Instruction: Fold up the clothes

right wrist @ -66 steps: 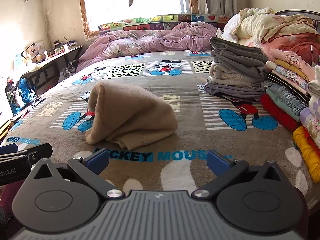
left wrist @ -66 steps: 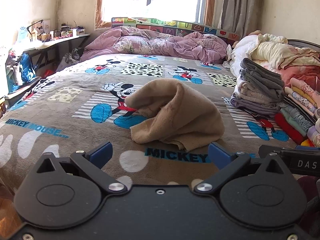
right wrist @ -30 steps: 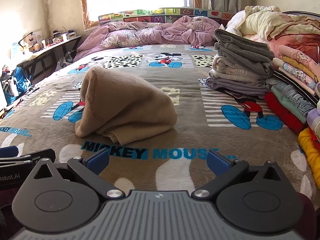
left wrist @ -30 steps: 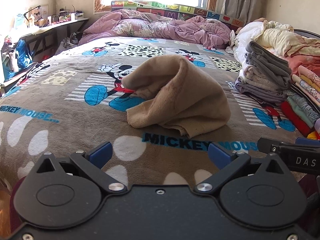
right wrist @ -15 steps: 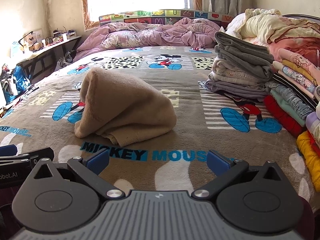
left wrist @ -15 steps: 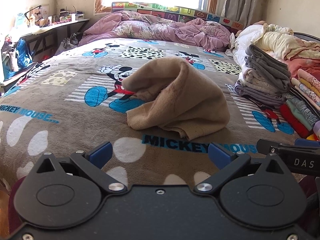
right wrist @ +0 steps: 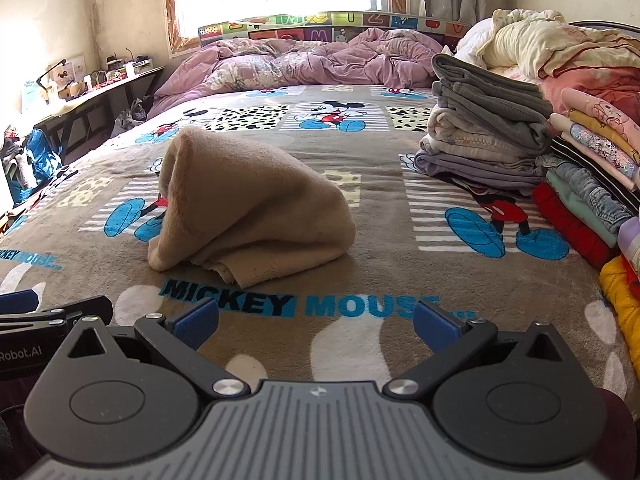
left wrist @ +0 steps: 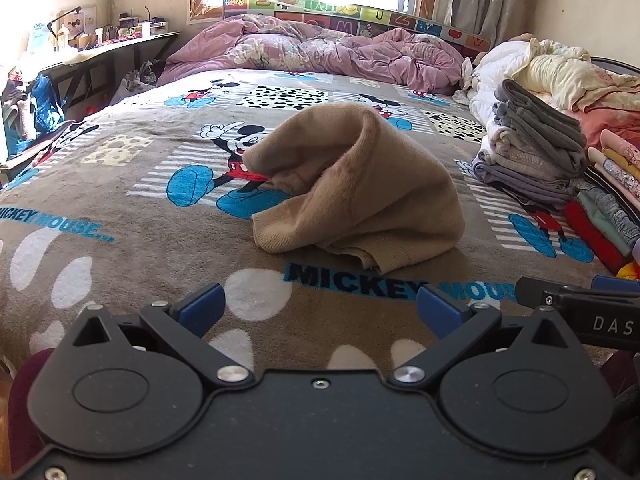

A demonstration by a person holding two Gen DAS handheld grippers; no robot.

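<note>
Left wrist view: left claw wide, holding nothing, low over the Mickey Mouse blanket near the bed's foot. Right claw same: blue pads spread, nothing between them. Tan sweater sits crumpled in a hump on the blanket, ahead of both claws and apart from them. From the left claw it's ahead and slightly right; from the right claw, ahead-left. Ribbed hem faces the claws, running roughly left-right. Neither claw clearly nearer. Folded clothes stack stands to the right, well apart. My read: grab the hem and spread the sweater flat.
</note>
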